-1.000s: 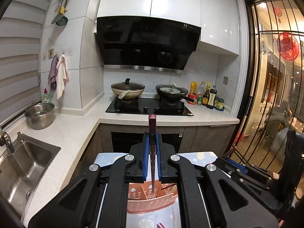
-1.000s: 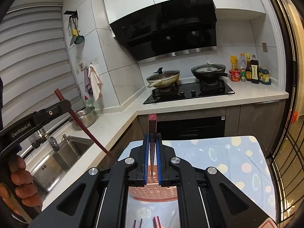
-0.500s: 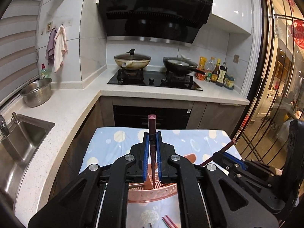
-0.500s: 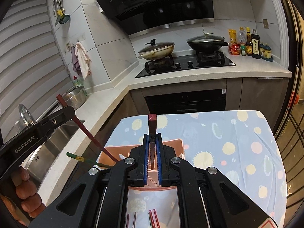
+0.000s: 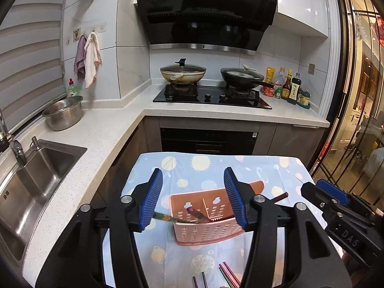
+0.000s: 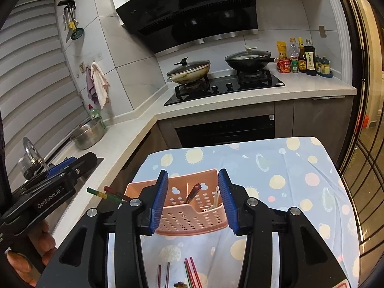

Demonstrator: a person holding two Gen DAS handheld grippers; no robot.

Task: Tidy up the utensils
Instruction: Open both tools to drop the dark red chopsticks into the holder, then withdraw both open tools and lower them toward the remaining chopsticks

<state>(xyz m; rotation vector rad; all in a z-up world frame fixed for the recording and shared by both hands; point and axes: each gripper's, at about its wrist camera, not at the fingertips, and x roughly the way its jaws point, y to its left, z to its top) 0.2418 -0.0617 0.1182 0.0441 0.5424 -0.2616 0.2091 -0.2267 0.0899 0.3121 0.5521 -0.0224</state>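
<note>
A pink perforated utensil basket point(image 5: 206, 230) stands on the table with the blue spotted cloth point(image 5: 264, 168); it also shows in the right wrist view point(image 6: 192, 213). Dark red chopsticks point(image 5: 196, 213) lean inside it, and a chopstick point(image 6: 194, 193) stands in its middle compartment. Two chopsticks point(image 6: 108, 193) stick out over its left side. My left gripper point(image 5: 193, 199) is open and empty above the basket. My right gripper point(image 6: 192, 204) is open and empty above it too. Several loose chopsticks point(image 6: 189, 273) lie on the cloth near me; they also show in the left wrist view point(image 5: 225, 276).
A counter runs left and behind, with a steel sink point(image 5: 31, 175), a steel bowl point(image 5: 63, 115), a hob with two pans point(image 5: 211, 93) and sauce bottles point(image 5: 288, 88). A glass door point(image 5: 360, 120) is to the right.
Both grippers have opened and let go of the chopsticks they held, which now rest in the basket. Both cameras have tilted down toward the table.
</note>
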